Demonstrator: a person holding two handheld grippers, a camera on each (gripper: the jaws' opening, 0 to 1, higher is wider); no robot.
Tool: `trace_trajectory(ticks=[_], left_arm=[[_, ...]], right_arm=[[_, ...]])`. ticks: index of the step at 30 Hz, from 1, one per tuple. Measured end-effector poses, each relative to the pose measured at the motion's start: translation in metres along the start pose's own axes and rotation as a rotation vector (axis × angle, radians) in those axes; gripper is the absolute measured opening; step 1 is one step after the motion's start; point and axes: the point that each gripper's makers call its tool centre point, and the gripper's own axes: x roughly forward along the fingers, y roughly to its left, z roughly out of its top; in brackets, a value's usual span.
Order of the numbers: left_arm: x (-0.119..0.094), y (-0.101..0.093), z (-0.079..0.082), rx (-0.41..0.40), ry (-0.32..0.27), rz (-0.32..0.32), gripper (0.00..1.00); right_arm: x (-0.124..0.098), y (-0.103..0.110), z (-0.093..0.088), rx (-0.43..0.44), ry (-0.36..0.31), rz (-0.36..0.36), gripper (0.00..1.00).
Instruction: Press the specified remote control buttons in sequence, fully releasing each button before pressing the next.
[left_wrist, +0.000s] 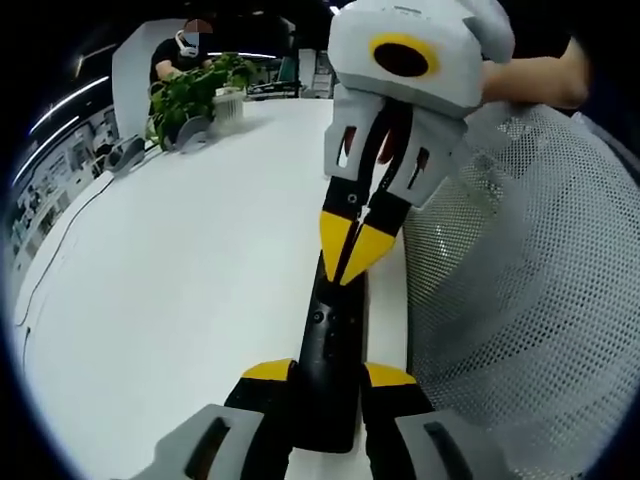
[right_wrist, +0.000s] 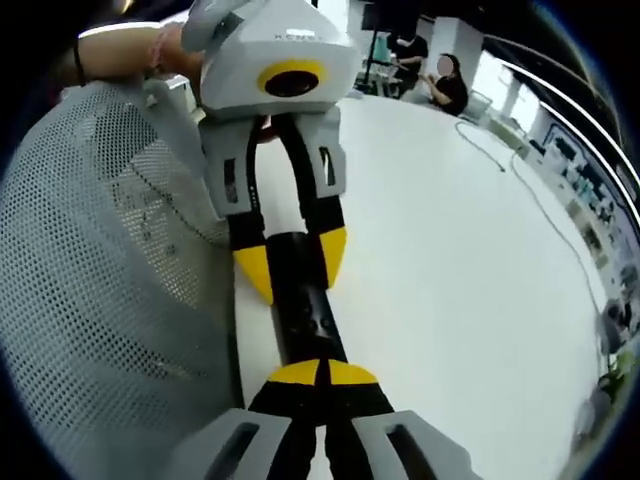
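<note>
A long black remote (left_wrist: 335, 320) lies lengthwise at the edge of the white table (left_wrist: 200, 260). My left gripper (left_wrist: 328, 372) is shut on the remote's near end, one yellow-tipped jaw on each side. From the top of the left gripper view my right gripper (left_wrist: 352, 250) comes down shut, its yellow tips together on the remote's far part. In the right gripper view the shut right gripper (right_wrist: 322, 372) sits over the remote (right_wrist: 308, 325), and the left gripper (right_wrist: 293, 265) straddles its other end. Which button lies under the tips is hidden.
A grey mesh chair back (left_wrist: 520, 280) stands close beside the table edge, also seen as the mesh chair back (right_wrist: 110, 260). A potted plant (left_wrist: 190, 95) and a seated person (left_wrist: 180, 50) are at the table's far end. A thin cable (right_wrist: 540, 200) runs across the table.
</note>
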Motion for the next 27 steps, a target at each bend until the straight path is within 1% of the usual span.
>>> trace_trajectory(ticks=[5, 6, 7, 8, 9, 13, 14, 15, 16, 18, 20, 22, 23, 24, 25, 26, 27], left_arm=[[0.0, 0.0, 0.0, 0.004, -0.001, 0.003, 0.25], [0.0, 0.0, 0.0, 0.005, -0.001, 0.003, 0.25], [0.0, 0.0, 0.0, 0.006, -0.001, 0.003, 0.25], [0.0, 0.0, 0.0, 0.005, -0.002, 0.004, 0.25], [0.0, 0.0, 0.0, 0.006, -0.002, 0.004, 0.25], [0.0, 0.0, 0.0, 0.007, -0.004, 0.004, 0.25], [0.0, 0.0, 0.0, 0.008, -0.005, 0.003, 0.25], [0.0, 0.0, 0.0, 0.008, -0.006, 0.003, 0.26], [0.0, 0.0, 0.0, 0.012, -0.007, 0.002, 0.26], [0.0, 0.0, 0.0, 0.01, -0.009, 0.001, 0.26], [0.0, 0.0, 0.0, 0.009, -0.01, -0.001, 0.26], [0.0, -0.001, 0.0, 0.007, -0.011, -0.002, 0.26], [0.0, -0.001, 0.0, 0.005, -0.012, -0.003, 0.26], [0.0, -0.001, 0.0, 0.004, -0.013, -0.003, 0.25], [-0.001, -0.001, 0.001, -0.001, -0.015, -0.005, 0.25], [-0.001, -0.001, 0.001, -0.002, -0.016, -0.006, 0.26], [-0.001, -0.001, 0.001, 0.001, -0.016, -0.008, 0.26]], right_arm=[[-0.001, -0.001, -0.001, 0.02, -0.002, 0.007, 0.01], [-0.001, -0.001, -0.001, 0.021, -0.001, 0.003, 0.04], [-0.002, -0.006, -0.002, 0.022, -0.002, -0.019, 0.07], [-0.003, -0.007, -0.002, 0.029, -0.004, -0.018, 0.09], [-0.003, -0.008, -0.003, 0.058, -0.011, -0.012, 0.1], [-0.002, -0.007, -0.003, 0.077, -0.026, 0.003, 0.1], [-0.002, -0.005, -0.002, 0.11, -0.036, 0.025, 0.09], [-0.001, -0.002, -0.003, 0.125, -0.04, 0.041, 0.1], [-0.001, -0.005, -0.003, 0.115, -0.04, 0.032, 0.1], [-0.001, -0.006, -0.004, 0.124, -0.043, 0.029, 0.12], [-0.002, -0.005, -0.004, 0.135, -0.049, 0.042, 0.14], [-0.002, -0.003, -0.004, 0.146, -0.053, 0.05, 0.19], [0.0, 0.002, -0.004, 0.16, -0.055, 0.076, 0.23], [0.0, 0.003, -0.004, 0.169, -0.052, 0.08, 0.26], [0.002, 0.003, -0.005, 0.13, -0.047, 0.071, 0.25], [0.001, 0.0, -0.007, 0.096, -0.025, 0.054, 0.23], [0.002, 0.001, -0.006, 0.105, -0.029, 0.055, 0.22]])
